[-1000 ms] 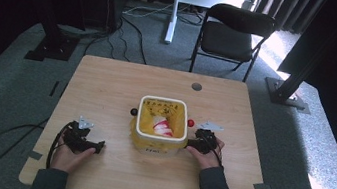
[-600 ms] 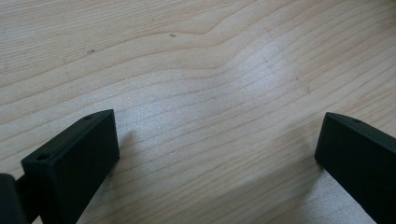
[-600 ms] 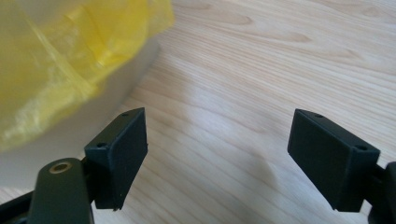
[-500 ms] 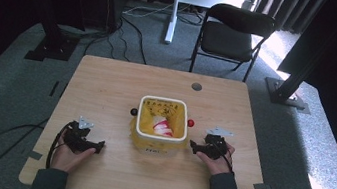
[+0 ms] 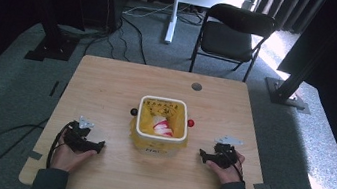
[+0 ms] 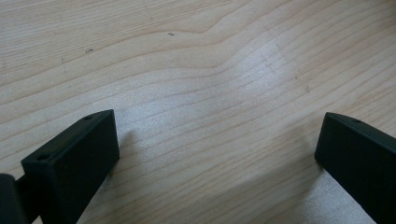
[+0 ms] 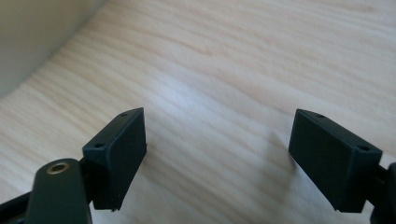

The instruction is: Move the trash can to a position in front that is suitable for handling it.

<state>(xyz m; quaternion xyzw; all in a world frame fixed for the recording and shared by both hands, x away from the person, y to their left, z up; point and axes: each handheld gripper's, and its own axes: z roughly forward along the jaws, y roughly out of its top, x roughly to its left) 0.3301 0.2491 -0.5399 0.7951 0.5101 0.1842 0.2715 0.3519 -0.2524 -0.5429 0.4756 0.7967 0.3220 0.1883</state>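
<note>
Pale wooden table [image 5: 106,90] on grey carpet, folding chair [image 5: 231,33] behind; yellow bucket [image 5: 162,124] at centre, holding something red and white; left gripper [image 5: 96,145] and right gripper [image 5: 204,155] resting alongside, jaws wide, empty; best approached level, both sides together, rim gripped squarely.

right tool [image 5: 204,156] drawn back from yellow tub [image 5: 161,127], now apart

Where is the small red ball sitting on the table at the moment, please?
In the high view, the red ball lies on the table just right of the yellow container, beyond the right gripper.
</note>
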